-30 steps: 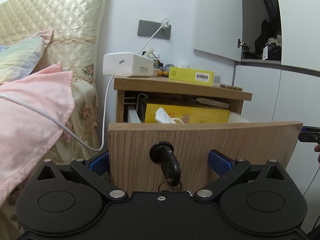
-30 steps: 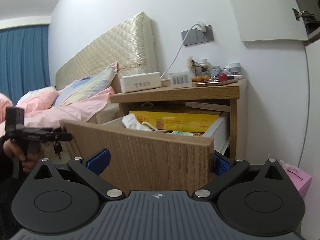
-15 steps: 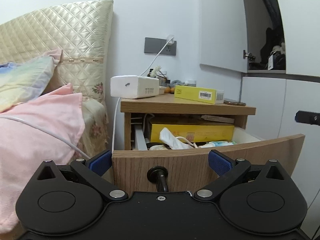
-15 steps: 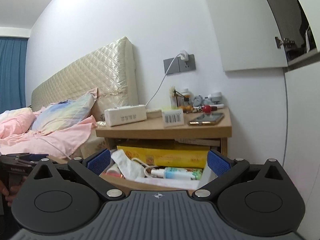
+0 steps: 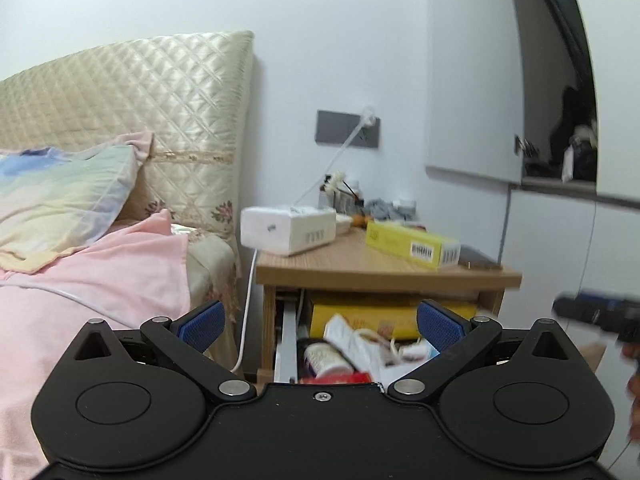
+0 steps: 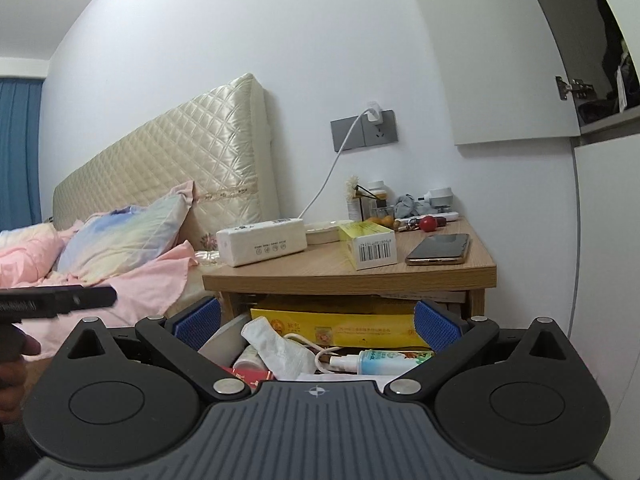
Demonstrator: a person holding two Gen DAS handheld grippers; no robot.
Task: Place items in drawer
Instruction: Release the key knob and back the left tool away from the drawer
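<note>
Wood-grain nightstand (image 6: 348,276) is my landmark. Below its top the drawer (image 6: 224,338) stands pulled out and crammed already: a yellow carton (image 6: 336,326) at the back, a crumpled mask (image 6: 280,346) and a spray bottle (image 6: 376,360) in front. Anything dropped in may ride high and jam against the top when the drawer shuts, I judge. On the top sit a white tissue pack (image 6: 262,242), a yellow box (image 6: 370,246) and a phone (image 6: 438,249) near the right edge, easy to knock off. My left gripper (image 5: 320,322) and right gripper (image 6: 316,322) both hang spread wide and hold nothing, in front of the drawer.
</note>
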